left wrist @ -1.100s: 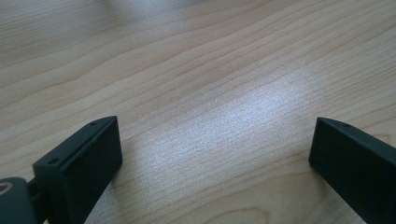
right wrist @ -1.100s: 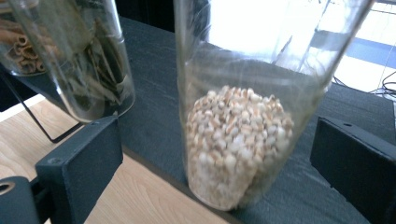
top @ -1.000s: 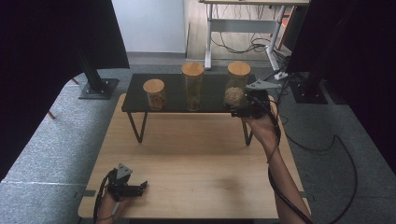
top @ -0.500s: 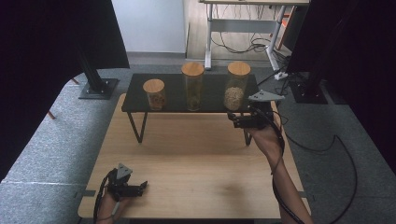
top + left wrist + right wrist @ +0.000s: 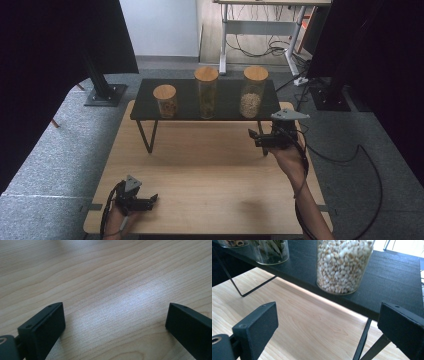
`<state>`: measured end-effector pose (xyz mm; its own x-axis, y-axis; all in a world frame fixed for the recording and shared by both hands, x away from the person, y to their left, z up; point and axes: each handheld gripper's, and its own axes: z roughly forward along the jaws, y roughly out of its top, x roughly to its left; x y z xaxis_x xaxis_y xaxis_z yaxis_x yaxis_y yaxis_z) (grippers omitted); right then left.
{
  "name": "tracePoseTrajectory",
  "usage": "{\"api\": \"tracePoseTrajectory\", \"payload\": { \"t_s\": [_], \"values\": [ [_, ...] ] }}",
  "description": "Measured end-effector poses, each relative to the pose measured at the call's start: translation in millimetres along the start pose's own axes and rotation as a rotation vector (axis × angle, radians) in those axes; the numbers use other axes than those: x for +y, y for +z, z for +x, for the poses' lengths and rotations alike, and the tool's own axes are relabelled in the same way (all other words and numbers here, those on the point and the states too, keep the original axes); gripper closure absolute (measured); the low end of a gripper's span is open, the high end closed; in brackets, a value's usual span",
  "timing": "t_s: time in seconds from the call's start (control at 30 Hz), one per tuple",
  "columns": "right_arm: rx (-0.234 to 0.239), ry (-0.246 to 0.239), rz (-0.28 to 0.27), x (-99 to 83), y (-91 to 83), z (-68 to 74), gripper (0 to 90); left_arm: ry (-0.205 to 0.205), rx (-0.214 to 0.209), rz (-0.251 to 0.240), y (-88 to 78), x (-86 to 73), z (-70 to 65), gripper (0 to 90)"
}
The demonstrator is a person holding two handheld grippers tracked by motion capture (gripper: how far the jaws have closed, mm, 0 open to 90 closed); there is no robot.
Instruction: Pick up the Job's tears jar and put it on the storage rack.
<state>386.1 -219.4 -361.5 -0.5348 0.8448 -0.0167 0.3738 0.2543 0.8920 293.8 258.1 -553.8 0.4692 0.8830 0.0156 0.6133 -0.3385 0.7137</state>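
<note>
Table: I see the wooden table [image 5: 210,170] with a pale, bare top, both of my grippers over it.
Shelf: the black shelf [image 5: 227,92] stands on thin metal legs along the table's far edge and carries three jars in a row.
Right jar: the jar of pale grains [image 5: 252,92] is tall, with a wooden lid, at the shelf's right end. It is the one nearest my right gripper; in the right gripper view [image 5: 343,265] it stands upright just ahead of the jaws and above them.
Middle jar: the jar of green leaves [image 5: 206,93] is tall too, with a wooden lid.
Left jar: the short jar [image 5: 165,100] has a wooden lid and brownish contents I cannot make out.
Right gripper: my right gripper [image 5: 254,136] is held in front of the shelf's right end, below the grain jar, jaws spread wide and empty, touching nothing.
Left gripper: my left gripper [image 5: 150,200] sits low at the table's near left corner, well apart from the shelf; the left gripper view shows its jaws spread wide over bare wood.
</note>
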Motion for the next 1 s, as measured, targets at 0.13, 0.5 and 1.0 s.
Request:
{"api": "tracePoseTrajectory", "payload": {
  "t_s": [0.13, 0.5, 1.0],
  "values": [
    [0.004, -0.001, -0.003, -9.8, -2.5, 1.2, 3.2, 0.0, 0.0, 0.001, -0.1, 0.0, 0.0, 2.2],
    [-0.01, -0.022, 0.011, -36.9, -7.4, 7.2, 3.1, 0.0, 0.0, -0.001, 0.1, 0.0, 0.0, 2.2],
    [-0.055, 0.002, 0.053, -84.8, -10.4, 4.3, 3.1, 0.001, 0.001, -0.002, 0.2, -0.2, 0.0, 2.2]
  ]
}}
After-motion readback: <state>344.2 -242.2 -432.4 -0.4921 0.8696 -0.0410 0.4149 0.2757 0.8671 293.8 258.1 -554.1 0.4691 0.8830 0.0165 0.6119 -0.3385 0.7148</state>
